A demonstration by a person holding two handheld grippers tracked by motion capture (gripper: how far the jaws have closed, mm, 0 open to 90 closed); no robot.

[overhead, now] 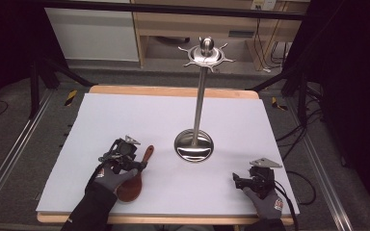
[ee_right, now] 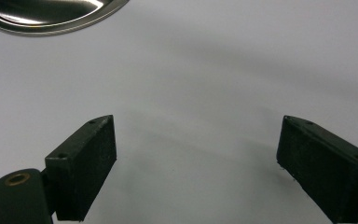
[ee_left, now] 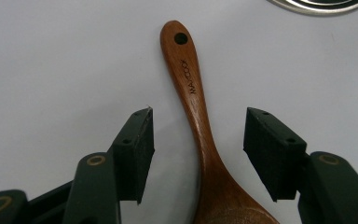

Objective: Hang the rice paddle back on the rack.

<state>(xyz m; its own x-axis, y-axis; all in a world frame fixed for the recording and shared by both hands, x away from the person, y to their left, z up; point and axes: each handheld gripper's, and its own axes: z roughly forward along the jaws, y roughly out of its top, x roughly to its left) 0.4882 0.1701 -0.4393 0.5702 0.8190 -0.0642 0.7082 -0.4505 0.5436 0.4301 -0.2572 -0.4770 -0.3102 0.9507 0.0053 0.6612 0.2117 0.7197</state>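
At the table's left front, the left gripper [ee_left: 198, 135] sits over a wooden spoon [ee_left: 200, 135] lying flat on the white table [overhead: 125, 115]. Its jaws stand apart on either side of the handle, touching neither side. Handle end, with a hanging hole, points toward the steel stand [overhead: 194, 146] at centre, whose round base rests on the table. Right front: the right gripper [ee_right: 196, 163] is low over bare surface, jaws spread wide, holding nothing.
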